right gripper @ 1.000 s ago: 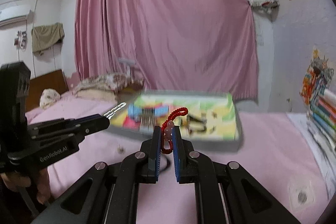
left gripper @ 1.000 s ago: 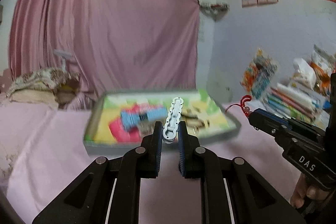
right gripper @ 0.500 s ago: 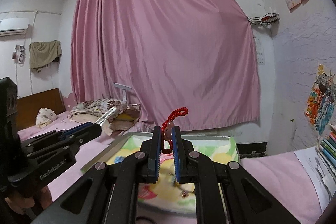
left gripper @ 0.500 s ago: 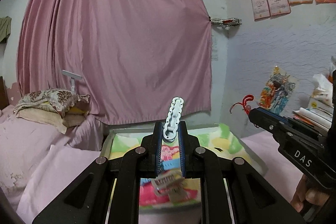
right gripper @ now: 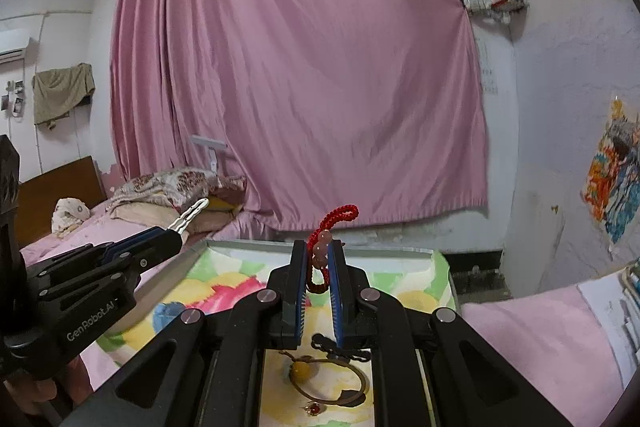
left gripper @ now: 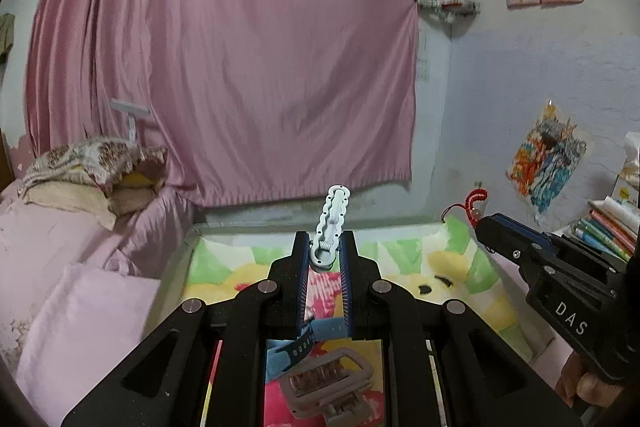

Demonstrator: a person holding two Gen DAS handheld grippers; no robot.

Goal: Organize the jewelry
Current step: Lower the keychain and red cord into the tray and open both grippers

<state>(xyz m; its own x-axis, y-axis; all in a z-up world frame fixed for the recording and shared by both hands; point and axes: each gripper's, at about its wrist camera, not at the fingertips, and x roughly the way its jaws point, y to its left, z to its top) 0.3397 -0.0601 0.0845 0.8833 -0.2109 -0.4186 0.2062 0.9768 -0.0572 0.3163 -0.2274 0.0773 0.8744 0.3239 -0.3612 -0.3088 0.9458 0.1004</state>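
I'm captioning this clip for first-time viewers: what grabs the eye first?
The huge pink curtain fills the back wall. In front, the left tongs pinch a pale wavy hair clip that sticks up, and the right tongs pinch a red corded bead bracelet, both above a bright flowery tray.

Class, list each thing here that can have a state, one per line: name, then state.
Left gripper: shut on white hair clip, held over tray.
Right gripper: shut on red bead cord.
Claw clip: lying in tray.
Blue strap: lying in tray.
Bangle: lying in tray.
Curtain: drawn shut.
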